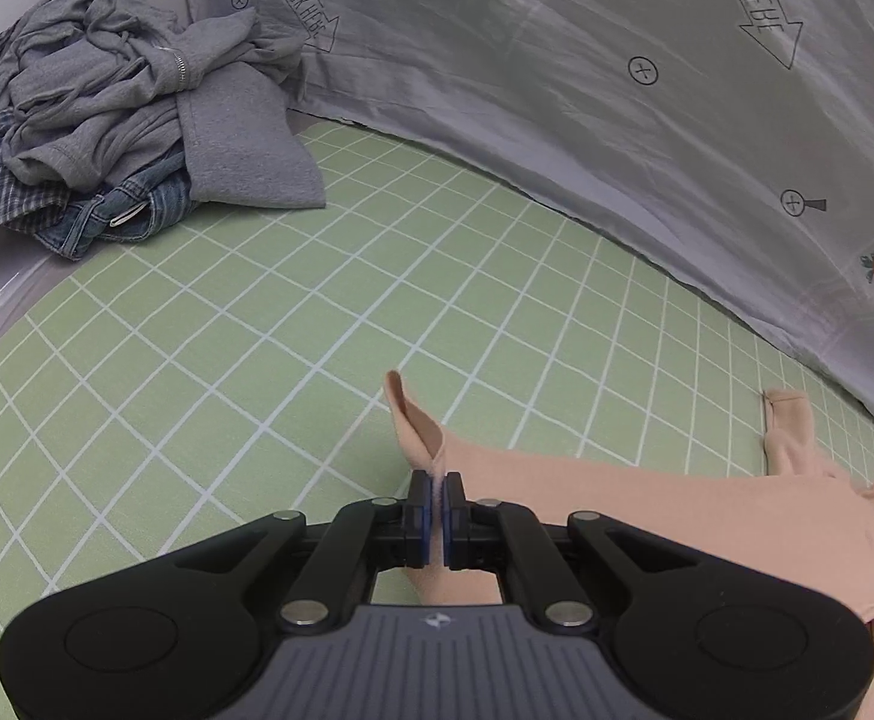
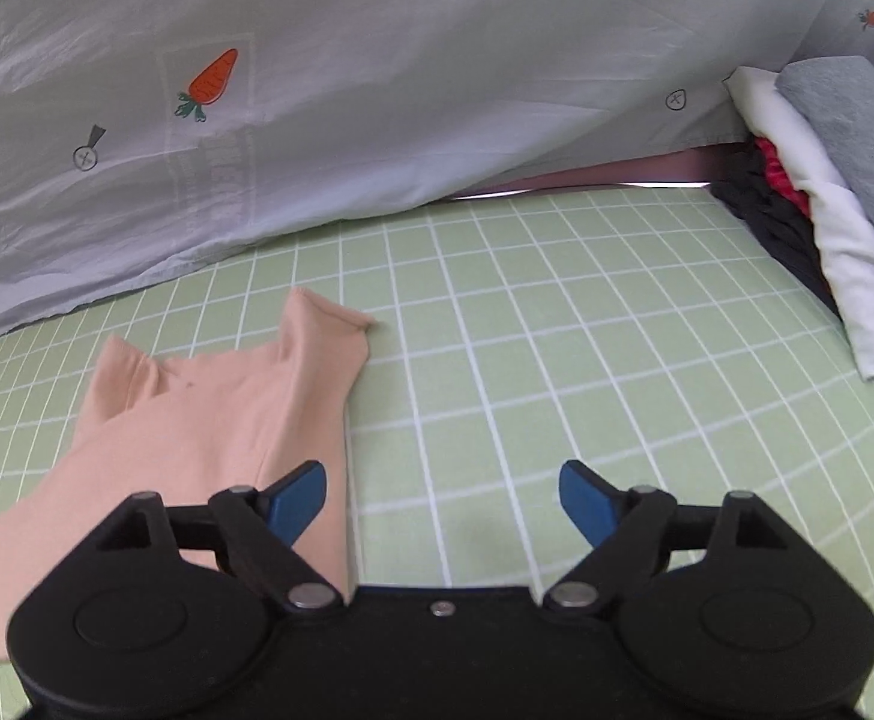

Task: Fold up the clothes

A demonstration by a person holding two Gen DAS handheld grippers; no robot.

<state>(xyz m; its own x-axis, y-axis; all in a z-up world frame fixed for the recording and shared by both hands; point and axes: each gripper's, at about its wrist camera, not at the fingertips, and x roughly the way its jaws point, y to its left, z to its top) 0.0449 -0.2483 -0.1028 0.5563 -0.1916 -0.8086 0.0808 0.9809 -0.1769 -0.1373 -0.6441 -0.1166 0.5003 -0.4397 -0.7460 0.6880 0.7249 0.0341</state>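
Fold under way: left gripper (image 1: pixel 437 495) pinches a lifted edge of the peach garment (image 2: pixel 209 414) lying on the green grid mat (image 2: pixel 557 360). Right gripper (image 2: pixel 443 501) spread, empty, beside the garment; likely next, grab the matching edge.

My left gripper (image 1: pixel 436 489) is black with blue pads (image 1: pixel 420 525), and it pinches a peach-pink garment (image 1: pixel 677 516). Under that garment lies a pale green sheet (image 1: pixel 257 360) with a white grid. Behind the sheet hangs grey cloth (image 1: pixel 557 60) printed with orange carrots (image 2: pixel 209 84). Left of the garment I see a pile (image 1: pixel 107 108): grey knits, blue denim, perhaps a blue-white check.
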